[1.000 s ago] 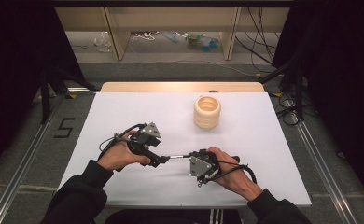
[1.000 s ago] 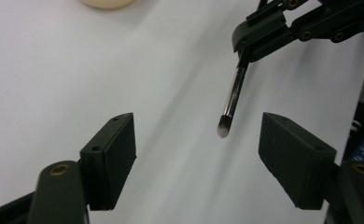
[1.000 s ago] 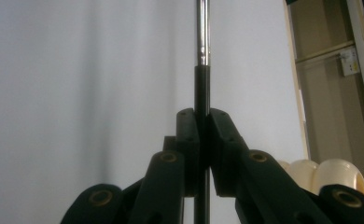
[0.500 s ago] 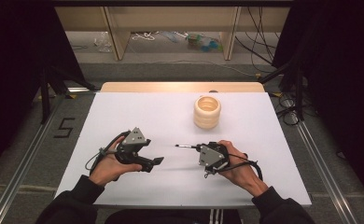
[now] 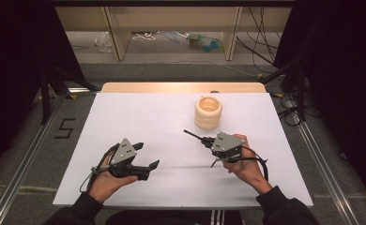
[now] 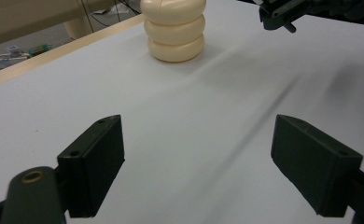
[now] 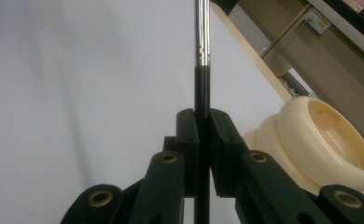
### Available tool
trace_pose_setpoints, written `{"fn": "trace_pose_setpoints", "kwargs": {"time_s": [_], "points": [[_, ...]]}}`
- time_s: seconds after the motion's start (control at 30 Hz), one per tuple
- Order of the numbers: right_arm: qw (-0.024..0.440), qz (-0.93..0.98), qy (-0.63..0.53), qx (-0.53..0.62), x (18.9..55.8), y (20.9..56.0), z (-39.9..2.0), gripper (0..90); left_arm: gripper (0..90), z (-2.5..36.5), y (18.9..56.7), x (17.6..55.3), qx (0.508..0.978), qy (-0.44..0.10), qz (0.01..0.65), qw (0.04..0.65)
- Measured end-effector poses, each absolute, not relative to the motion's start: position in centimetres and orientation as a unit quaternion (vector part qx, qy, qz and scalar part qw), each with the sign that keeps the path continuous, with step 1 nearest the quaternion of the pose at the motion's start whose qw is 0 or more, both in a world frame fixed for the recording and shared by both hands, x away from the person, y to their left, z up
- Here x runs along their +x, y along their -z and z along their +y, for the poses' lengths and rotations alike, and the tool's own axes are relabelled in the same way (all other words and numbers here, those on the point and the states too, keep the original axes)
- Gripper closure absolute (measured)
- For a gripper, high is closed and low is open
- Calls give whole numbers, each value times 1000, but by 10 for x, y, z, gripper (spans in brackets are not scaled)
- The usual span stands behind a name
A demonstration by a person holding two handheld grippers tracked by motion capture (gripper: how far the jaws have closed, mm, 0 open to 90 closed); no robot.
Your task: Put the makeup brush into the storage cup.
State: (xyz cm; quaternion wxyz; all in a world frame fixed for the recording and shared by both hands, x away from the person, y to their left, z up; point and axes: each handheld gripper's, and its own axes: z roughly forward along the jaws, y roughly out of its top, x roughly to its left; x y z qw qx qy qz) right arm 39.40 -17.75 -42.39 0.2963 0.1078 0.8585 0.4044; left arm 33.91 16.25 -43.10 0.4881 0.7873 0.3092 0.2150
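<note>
Two grippers are at work over the white table [image 5: 139, 117], and we note a handover that looks complete. Our right gripper [image 5: 204, 140] is clenched on a thin rod [image 7: 201, 46], black at the grip and bright metal farther out; in the right gripper view the jaws press flat against it on both sides, and in the high view the rod sticks out toward 10 o'clock from the hand, clear of the table. Our left gripper [image 5: 146, 156] has just been opening and now stands released: in the left gripper view [image 6: 196, 163] its two black pads are wide apart with nothing but bare table between them. It sits at about 7 o'clock on the table, well apart from the right one. A cream ribbed holder [image 5: 208, 112], open at the top, stands upright at roughly 1 o'clock on the table, near the rod's tip but not touching it. We judge the step in hand to be carrying the rod, now held by one gripper alone, toward that holder. The next move, as we read it, calls for tilting the rod closer to upright, lining its end over the holder's mouth, and lowering before letting go; a slanted entry could catch the rim and tip the holder.
</note>
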Motion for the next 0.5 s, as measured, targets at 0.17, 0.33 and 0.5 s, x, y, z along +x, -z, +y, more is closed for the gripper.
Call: {"fn": "trace_pose_setpoints", "kwargs": {"time_s": [0.17, 0.33, 0.5], "points": [[270, 838, -450, 148, 398, 422, -185, 841, 171, 164, 433, 334, 780, -219, 313, 496], [238, 812, -498, 189, 403, 422, -192, 841, 170, 166, 435, 330, 773, -231, 314, 500], [213, 788, -535, 217, 406, 423, -196, 841, 171, 170, 436, 328, 753, -237, 331, 518]]}}
